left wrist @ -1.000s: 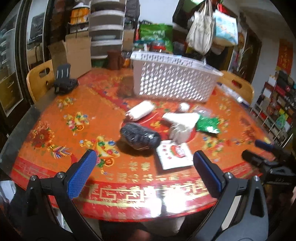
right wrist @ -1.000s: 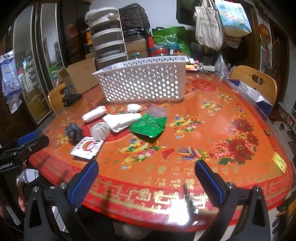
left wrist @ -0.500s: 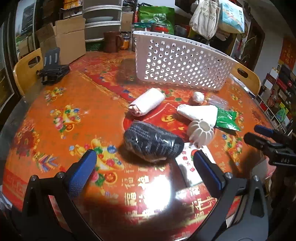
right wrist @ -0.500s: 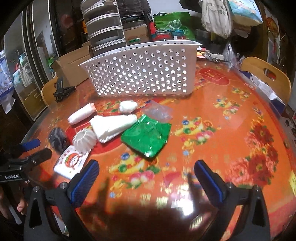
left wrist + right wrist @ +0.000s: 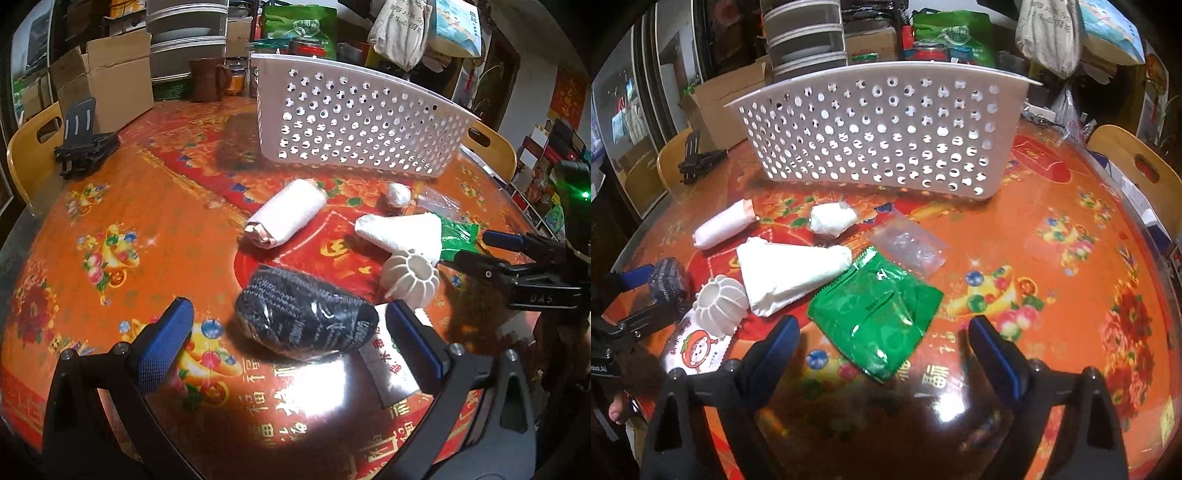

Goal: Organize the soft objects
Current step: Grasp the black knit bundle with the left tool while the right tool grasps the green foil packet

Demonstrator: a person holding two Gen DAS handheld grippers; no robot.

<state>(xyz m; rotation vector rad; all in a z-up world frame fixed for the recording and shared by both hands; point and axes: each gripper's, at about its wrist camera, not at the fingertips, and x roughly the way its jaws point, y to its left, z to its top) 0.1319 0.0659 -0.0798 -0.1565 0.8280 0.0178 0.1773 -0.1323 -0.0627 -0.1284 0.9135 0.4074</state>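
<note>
Both grippers have advanced over the counter (image 5: pixel 155 206). Left wrist: left gripper (image 5: pixel 288 332), fingers wide, straddles the black bundle (image 5: pixel 303 317). Right wrist: right gripper (image 5: pixel 882 343), fingers just narrowing, unclamped, flanks the green packet (image 5: pixel 879 314) before the basket (image 5: pixel 879 129).

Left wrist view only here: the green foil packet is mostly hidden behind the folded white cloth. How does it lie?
Observer: The green foil packet lies flat on the table, its far corner meeting the tip of the folded white cloth.
Operator: Is the right hand-held gripper on it yet?
Observer: No. The right hand-held gripper hovers over the packet's near end. Its jaws have just been closing a little but stand wide apart, pads touching nothing.
Operator: Anything lying next to the packet?
Observer: A clear plastic bag lies flat just beyond it, toward the white perforated plastic basket.
</note>
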